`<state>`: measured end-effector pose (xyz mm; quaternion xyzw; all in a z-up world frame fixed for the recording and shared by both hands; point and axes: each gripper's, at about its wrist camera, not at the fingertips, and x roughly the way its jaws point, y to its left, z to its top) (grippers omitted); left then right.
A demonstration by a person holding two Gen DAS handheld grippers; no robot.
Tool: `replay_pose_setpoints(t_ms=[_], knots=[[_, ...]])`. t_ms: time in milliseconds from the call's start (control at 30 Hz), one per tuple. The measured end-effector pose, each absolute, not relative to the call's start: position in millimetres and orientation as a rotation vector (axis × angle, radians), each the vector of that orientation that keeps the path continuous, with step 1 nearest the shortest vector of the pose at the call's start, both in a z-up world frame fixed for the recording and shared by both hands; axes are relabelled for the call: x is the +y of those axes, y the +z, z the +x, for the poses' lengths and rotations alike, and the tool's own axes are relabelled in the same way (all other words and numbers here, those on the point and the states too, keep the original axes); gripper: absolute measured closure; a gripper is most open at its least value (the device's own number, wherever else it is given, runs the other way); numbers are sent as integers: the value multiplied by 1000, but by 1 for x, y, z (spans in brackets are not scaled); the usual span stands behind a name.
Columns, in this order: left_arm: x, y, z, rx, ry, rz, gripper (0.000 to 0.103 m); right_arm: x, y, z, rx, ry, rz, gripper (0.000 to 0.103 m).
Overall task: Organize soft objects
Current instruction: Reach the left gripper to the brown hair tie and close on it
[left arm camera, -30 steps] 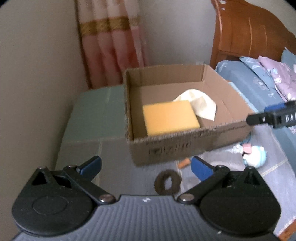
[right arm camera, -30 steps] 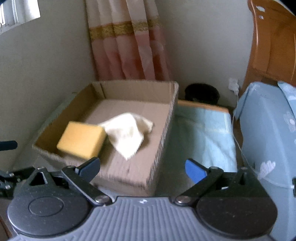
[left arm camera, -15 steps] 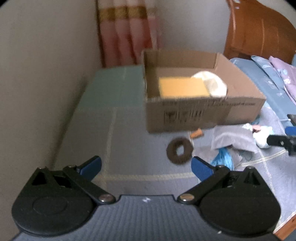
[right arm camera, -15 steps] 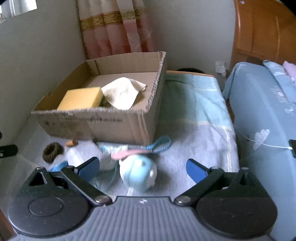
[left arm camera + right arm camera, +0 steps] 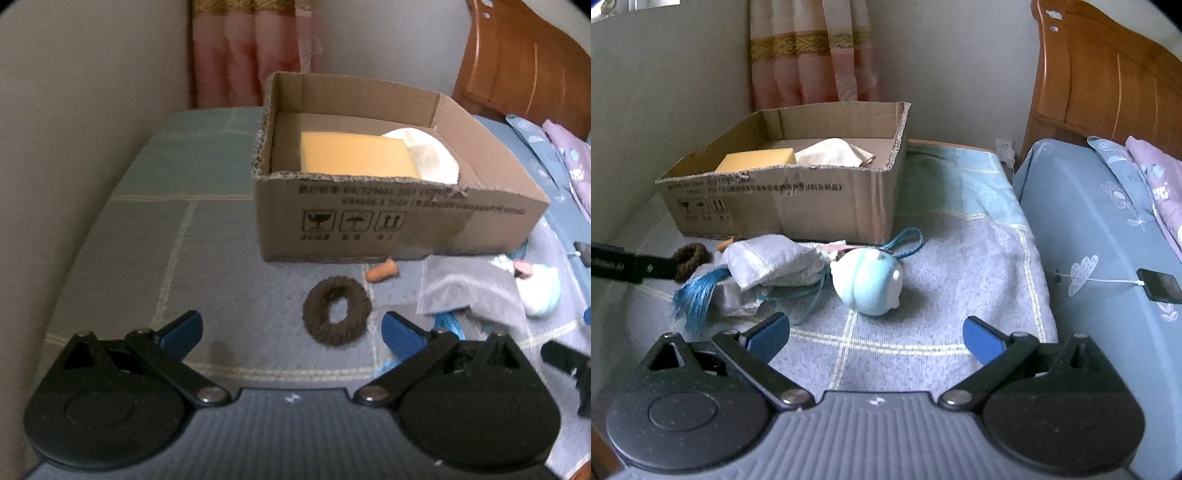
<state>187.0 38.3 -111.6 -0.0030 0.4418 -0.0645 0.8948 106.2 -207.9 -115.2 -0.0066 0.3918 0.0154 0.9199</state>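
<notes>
left hand-held gripper [image 5: 291,326]: fingers spread apart, nothing between them, positioned just near of the brown hair scrunchie [image 5: 337,312]. right hand-held gripper [image 5: 875,336]: fingers spread apart, nothing between them, positioned near of the light blue plush toy [image 5: 868,280].

the cardboard box [image 5: 373,225] stands on the far part of the checked blanket [image 5: 207,258]. inside it: a yellow sponge [image 5: 356,155] on the left, a cream cloth [image 5: 430,155] touching its right edge.

loose items on the blanket, just near of the box front wall:
- brown hair scrunchie, lying flat, farthest left.
- small orange object [image 5: 382,271], between scrunchie and box; type cannot be told.
- grey cloth pouch [image 5: 775,262], crumpled, right of the scrunchie.
- blue tassel [image 5: 696,290], at the near-left edge of the pouch.
- light blue plush toy, just right of the pouch.
- blue cord loop [image 5: 905,243], beside the box corner, behind the toy.

a bed [image 5: 1108,229] with blue sheet lies to the right, with a phone [image 5: 1160,280] on a white cable resting on it.
</notes>
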Motion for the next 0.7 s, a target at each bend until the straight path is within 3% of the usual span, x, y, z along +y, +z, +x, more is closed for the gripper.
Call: replay_pose_setpoints(t_ms=[700], knots=[[38,-130,203,936,-88,27,1,-205,-123,117,817,40,-35,1]])
